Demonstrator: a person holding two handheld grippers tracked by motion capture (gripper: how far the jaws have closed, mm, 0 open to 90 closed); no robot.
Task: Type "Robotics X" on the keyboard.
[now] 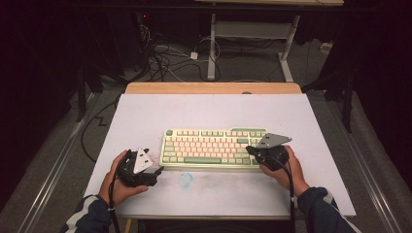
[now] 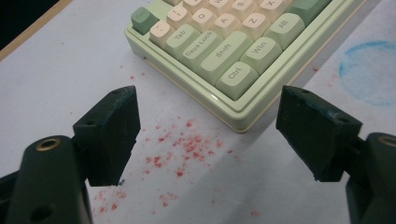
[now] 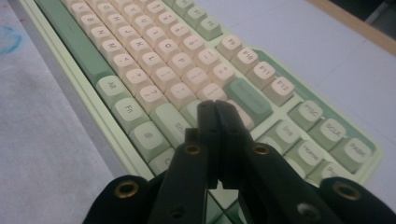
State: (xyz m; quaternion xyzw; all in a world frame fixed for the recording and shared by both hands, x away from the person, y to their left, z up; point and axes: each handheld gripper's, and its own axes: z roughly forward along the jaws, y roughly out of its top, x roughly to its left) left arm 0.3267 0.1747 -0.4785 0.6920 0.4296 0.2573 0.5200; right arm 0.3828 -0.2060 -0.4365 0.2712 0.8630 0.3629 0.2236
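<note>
Your right gripper (image 3: 217, 112) has its jaws pressed flat together with nothing between them, their tips over the right-hand keys of the green-and-cream keyboard (image 3: 154, 70). Your left gripper (image 2: 208, 135) stands with its jaws wide apart and empty, low over the white table cover (image 2: 56, 79), the keyboard's near left corner just beyond them. Red specks (image 2: 187, 144) dot the cover between those jaws. Seen from above, the keyboard (image 1: 209, 145) lies mid-table between your hands, with a faint blue ring (image 1: 185, 179) on the cover just near of it.
</note>
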